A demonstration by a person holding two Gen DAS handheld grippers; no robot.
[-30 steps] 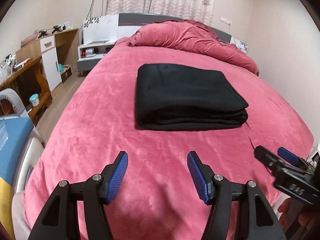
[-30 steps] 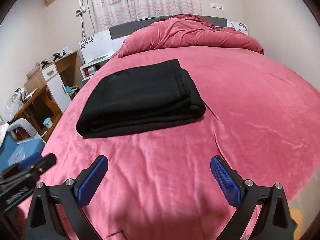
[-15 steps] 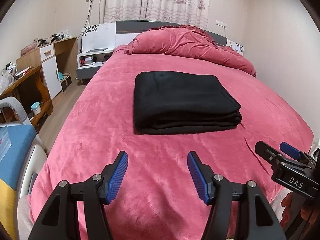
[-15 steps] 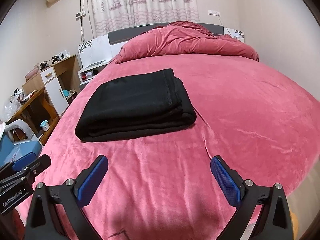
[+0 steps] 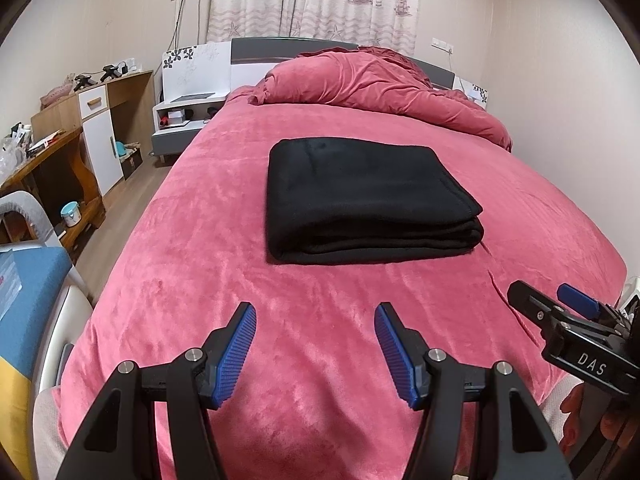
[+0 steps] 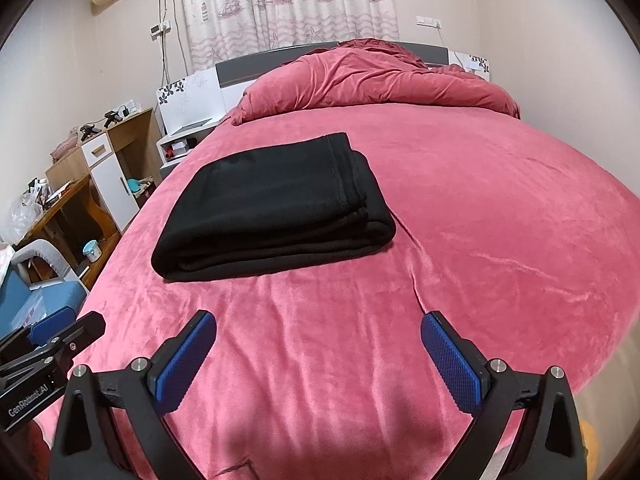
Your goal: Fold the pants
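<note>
Both wrist views have drawn back and risen, so the bed shows more. The folded black pants lie mid-bed, well apart from both tools. The fold looks finished; withdraw without brushing it. The left hand-held gripper and the right hand-held gripper are spread, empty, touching nothing.

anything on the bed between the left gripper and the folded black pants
Nothing: in the left wrist view only bare pink bedspread lies between the open left gripper and the pants.

Folded black fleece pants lie mid-bed on the pink plush bedspread; behind them, a bunched pink duvet; left, a wooden desk.
</note>
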